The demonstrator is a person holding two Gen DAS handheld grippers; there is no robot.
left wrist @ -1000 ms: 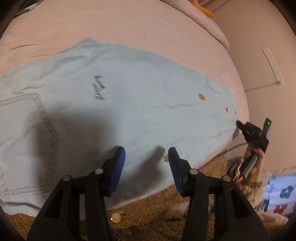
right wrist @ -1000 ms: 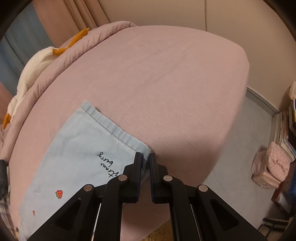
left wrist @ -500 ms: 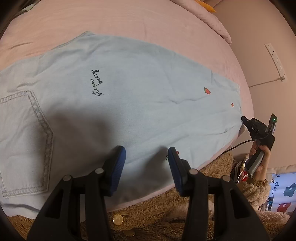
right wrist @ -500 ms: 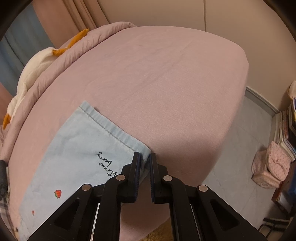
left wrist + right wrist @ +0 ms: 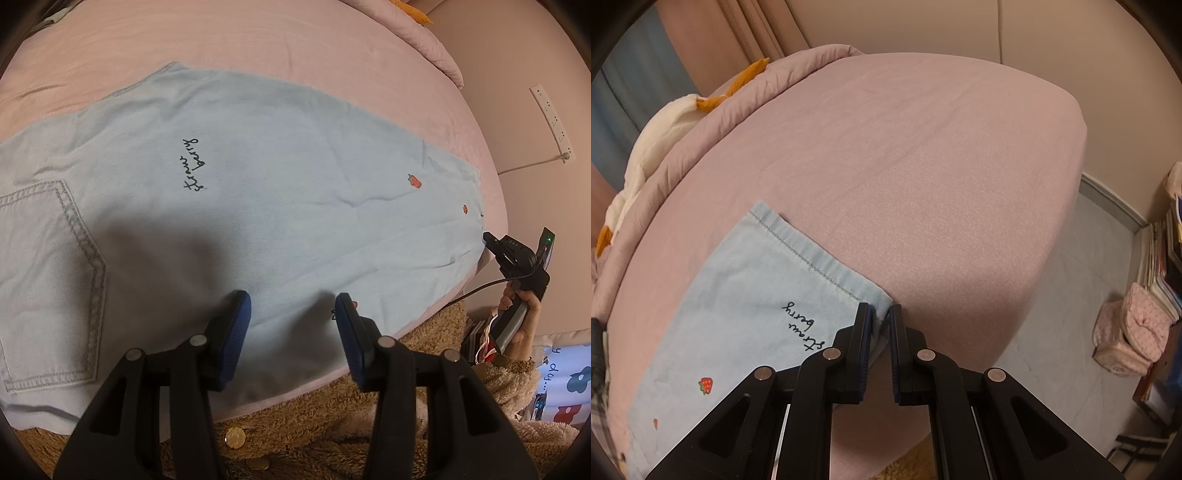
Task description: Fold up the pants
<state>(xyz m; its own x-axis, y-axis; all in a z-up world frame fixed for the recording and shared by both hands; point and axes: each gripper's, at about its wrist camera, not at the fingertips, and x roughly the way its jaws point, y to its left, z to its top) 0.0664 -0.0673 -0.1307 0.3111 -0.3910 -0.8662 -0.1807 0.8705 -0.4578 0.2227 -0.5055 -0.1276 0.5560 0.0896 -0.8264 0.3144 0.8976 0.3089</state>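
Right gripper [image 5: 881, 319] clamps the hem corner of light-blue jeans [image 5: 746, 295] spread flat on a pink bed [image 5: 923, 166]; left gripper [image 5: 291, 317], jaws apart and empty, hovers mid-leg. Likely next: carrying the hem toward the waistband.

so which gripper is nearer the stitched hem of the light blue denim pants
Right. The right gripper is shut on the corner of the stitched hem of the light blue denim pants. The left gripper stands open above mid-leg, nearer the back pocket.
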